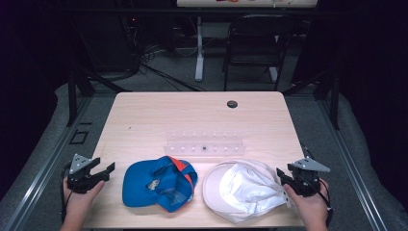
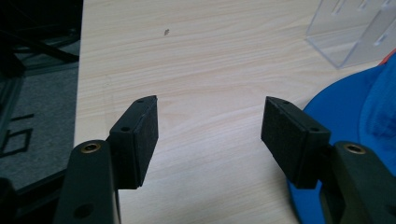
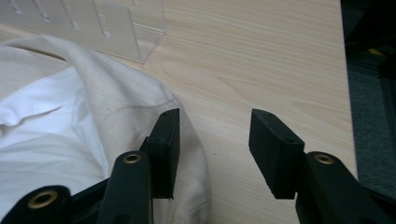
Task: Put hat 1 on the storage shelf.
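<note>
No legible text, label or number anywhere; small emblem on the blue cap (image 1: 159,183) too blurred.

Two handheld black grippers: left gripper (image 1: 107,172) & right gripper (image 1: 283,178), each w/ grey three-cornered top plate, brass-ringed screw holes, flat matte pads (image 2: 145,135), black trailing cable.

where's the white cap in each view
High view: the white cap lies at the table's near right edge, beside the right tool.
Left gripper view: not in it.
Right gripper view: the white cap covers the left half, under the tool's left jaw.
Shared landmark: the clear plastic rack, behind the cap in the high view, at the top left in the right gripper view and the top right in the left gripper view.
</note>
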Tool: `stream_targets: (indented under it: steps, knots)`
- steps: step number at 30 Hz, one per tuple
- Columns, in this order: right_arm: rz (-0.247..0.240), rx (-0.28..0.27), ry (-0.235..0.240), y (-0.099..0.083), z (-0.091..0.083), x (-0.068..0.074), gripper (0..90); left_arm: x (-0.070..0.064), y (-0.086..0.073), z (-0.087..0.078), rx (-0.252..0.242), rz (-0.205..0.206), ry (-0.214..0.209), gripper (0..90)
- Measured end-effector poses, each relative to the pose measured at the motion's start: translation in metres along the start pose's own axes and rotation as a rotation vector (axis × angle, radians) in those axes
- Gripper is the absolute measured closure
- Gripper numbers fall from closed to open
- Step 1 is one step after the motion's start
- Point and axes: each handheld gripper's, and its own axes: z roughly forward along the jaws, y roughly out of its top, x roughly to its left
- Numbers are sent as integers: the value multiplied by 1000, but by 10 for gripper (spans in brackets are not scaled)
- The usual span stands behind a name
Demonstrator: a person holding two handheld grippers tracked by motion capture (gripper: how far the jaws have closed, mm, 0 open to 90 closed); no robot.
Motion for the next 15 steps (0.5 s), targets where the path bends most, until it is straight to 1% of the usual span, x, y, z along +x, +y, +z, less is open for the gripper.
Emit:
stream_targets:
  steps: [2, 3, 4, 5, 7, 8, 9, 10, 11, 12, 13, 14, 15]
  knots:
    - [13, 3, 18, 0, 0, 0, 545, -1, 0, 1, 6, -2, -1, 399]
    - [21, 7, 28, 1, 0, 1, 547, -1, -1, 2, -3, -5, -3, 413]
    - [23, 6, 42, 1, -1, 3, 548, -1, 0, 2, 3, -3, -10, 416]
    - [23, 6, 42, 1, -1, 3, 548, -2, 0, 2, 2, -2, -14, 416]
    - [17, 11, 38, 2, -2, 5, 549, -4, 0, 3, 5, 7, -9, 427]
    - [17, 2, 41, 3, -3, 5, 548, -5, 1, 2, 16, 16, -6, 427]
    - [19, 1, 38, 3, -3, 6, 544, -6, 0, 3, 16, 20, 0, 427]
    - [26, -1, 47, 4, -4, 6, 542, -7, 1, 3, 35, 25, 2, 427]
    - [29, 5, 48, 4, -5, 5, 541, -8, 0, 4, 34, 22, 0, 425]
    - [35, 3, 52, 5, -5, 5, 540, -9, 0, 4, 23, 23, -5, 425]
    - [44, 0, 59, 5, -5, 5, 537, -10, 0, 4, 23, 20, -15, 426]
    - [52, 6, 65, 6, -5, 4, 533, -11, 1, 4, 20, 17, -28, 435]
    - [62, 3, 68, 7, -5, 3, 527, -12, 1, 4, 19, 22, -35, 455]
